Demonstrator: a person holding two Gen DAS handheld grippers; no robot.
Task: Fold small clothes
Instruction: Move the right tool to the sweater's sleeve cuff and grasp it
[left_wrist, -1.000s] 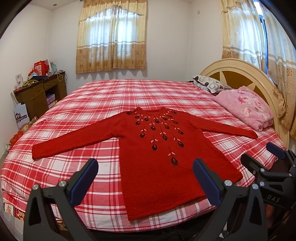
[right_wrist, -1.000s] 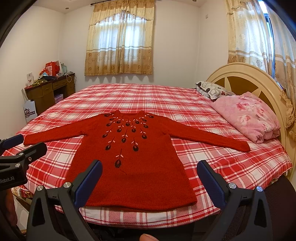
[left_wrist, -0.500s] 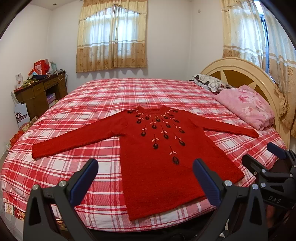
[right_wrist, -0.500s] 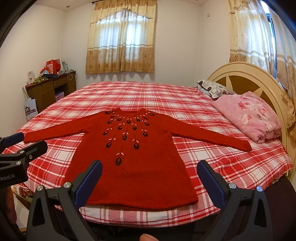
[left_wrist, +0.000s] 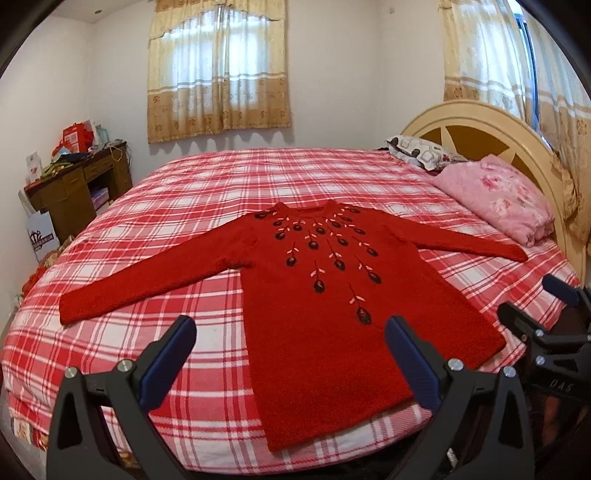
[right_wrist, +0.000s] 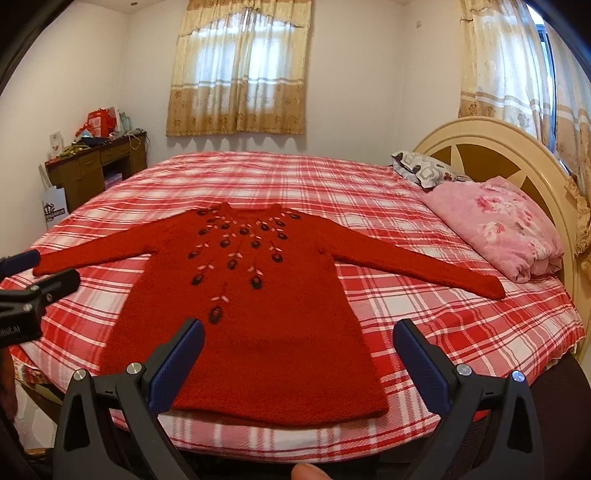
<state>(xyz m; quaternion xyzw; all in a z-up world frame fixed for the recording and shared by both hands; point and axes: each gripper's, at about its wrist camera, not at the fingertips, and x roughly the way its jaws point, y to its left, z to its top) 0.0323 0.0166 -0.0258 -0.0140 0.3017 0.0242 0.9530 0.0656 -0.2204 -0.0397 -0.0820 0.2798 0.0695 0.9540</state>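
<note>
A red knitted sweater (left_wrist: 332, 302) with dark flower embroidery lies flat, front up, on the red plaid bed (left_wrist: 207, 206), both sleeves spread out; it also shows in the right wrist view (right_wrist: 266, 310). My left gripper (left_wrist: 291, 358) is open and empty, held above the near bed edge before the hem. My right gripper (right_wrist: 299, 358) is open and empty, also before the hem. Each gripper shows at the edge of the other's view: the right gripper (left_wrist: 546, 317) and the left gripper (right_wrist: 33, 280).
A folded pink blanket (left_wrist: 495, 199) and a patterned pillow (left_wrist: 421, 151) lie by the cream headboard (left_wrist: 487, 129) at the right. A cluttered wooden desk (left_wrist: 77, 184) stands at the left wall. Curtained windows are behind.
Both grippers have drifted slightly forward toward the sweater's hem. The sweater has not moved, and both grippers stay open.
</note>
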